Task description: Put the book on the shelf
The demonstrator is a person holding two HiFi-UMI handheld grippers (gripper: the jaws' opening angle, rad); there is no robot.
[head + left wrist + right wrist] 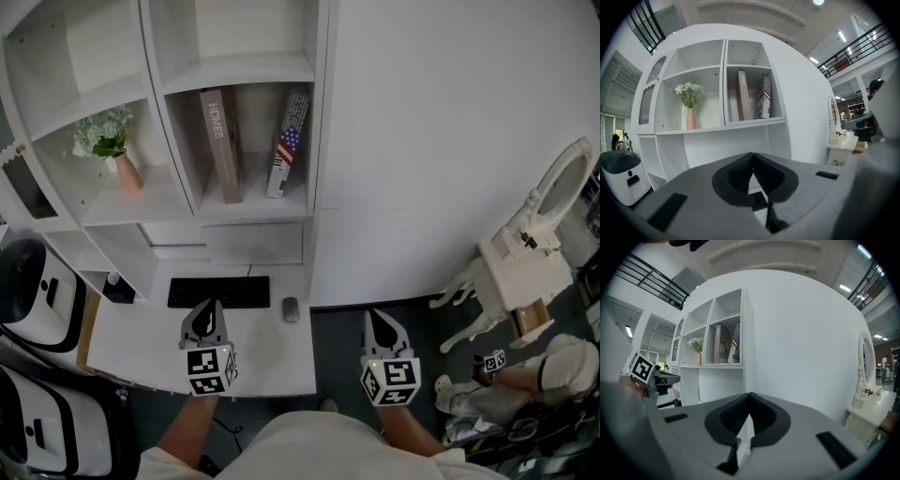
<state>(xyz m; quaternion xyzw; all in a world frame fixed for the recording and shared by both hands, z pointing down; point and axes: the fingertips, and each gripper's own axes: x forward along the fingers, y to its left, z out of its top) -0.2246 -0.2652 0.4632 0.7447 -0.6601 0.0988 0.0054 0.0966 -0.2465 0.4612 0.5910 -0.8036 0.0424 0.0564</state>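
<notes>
Two books stand in the right-hand compartment of the white shelf unit [234,70]: a brown book [222,145] upright and a book with a flag on its cover [287,142] leaning against the compartment's right wall. Both also show in the left gripper view, the brown book [742,94] beside the flag book [763,97]. My left gripper [206,321] hovers over the white desk [272,361], shut and empty. My right gripper [382,326] hangs to the right of the desk, over the dark floor, shut with nothing in it.
A black keyboard [218,292] and a mouse [291,308] lie on the desk. A pink vase with flowers [112,150] stands in the left compartment. A white dressing table with an oval mirror [525,258] is at the right. White machines [33,295] stand at the left.
</notes>
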